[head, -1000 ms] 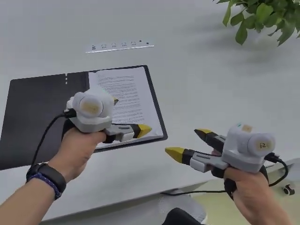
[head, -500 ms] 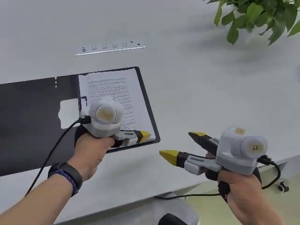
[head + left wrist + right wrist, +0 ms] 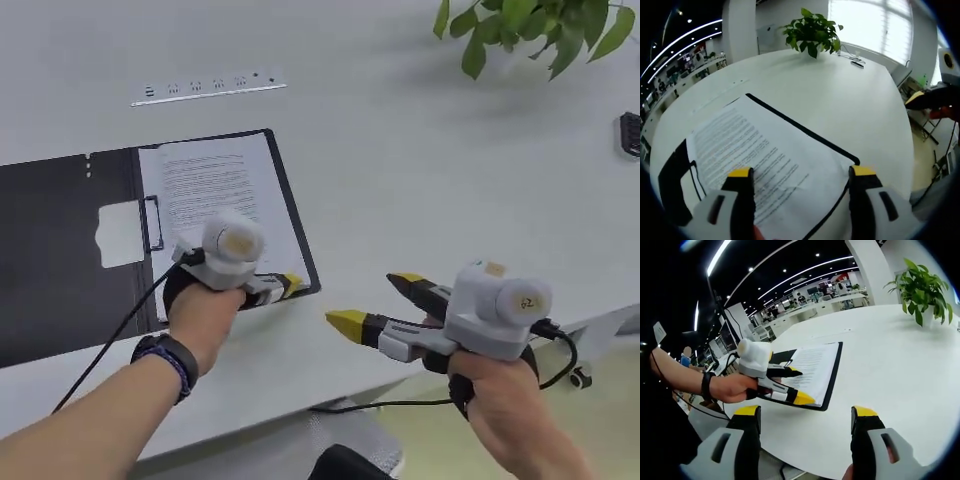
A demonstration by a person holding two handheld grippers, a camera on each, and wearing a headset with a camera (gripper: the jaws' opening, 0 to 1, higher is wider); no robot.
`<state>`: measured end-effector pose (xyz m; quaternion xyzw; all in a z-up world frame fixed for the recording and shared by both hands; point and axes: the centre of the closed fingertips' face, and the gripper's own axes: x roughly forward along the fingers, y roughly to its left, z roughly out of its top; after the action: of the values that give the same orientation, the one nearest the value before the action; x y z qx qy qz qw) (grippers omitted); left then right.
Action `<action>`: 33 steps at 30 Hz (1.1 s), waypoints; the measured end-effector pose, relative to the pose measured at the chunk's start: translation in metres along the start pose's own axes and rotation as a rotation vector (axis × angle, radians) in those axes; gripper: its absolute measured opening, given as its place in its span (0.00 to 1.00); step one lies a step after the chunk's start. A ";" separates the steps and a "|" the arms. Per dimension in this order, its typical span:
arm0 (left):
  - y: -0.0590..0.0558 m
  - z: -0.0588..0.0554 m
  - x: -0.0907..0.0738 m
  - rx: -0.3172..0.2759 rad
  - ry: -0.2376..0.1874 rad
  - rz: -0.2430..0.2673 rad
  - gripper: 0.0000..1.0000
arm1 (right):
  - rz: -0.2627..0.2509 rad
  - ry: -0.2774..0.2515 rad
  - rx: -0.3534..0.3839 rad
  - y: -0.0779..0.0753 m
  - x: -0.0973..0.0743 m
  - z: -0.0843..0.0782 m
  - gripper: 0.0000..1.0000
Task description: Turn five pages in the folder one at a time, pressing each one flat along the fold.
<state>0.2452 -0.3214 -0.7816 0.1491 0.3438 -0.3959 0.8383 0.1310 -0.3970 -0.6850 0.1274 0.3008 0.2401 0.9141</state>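
Left gripper (image 3: pixel 801 172) spread above folder (image 3: pixel 60 290) corner; right gripper (image 3: pixel 375 300) level, spread

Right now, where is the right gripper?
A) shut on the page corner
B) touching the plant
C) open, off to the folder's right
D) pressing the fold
C: the right gripper hangs open over the table, clear of the folder.

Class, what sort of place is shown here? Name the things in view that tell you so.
Probably an open-plan office: a large white table with a built-in socket strip, rows of desks under ceiling strip lights behind it, and a potted plant.
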 end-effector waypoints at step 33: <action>0.009 -0.002 -0.011 -0.049 -0.052 -0.023 0.46 | 0.076 -0.004 0.034 0.001 0.048 0.008 0.66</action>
<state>0.2461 -0.3085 -0.7752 0.1144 0.3328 -0.4007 0.8459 0.1691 -0.3717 -0.7016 0.1549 0.2981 0.2693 0.9026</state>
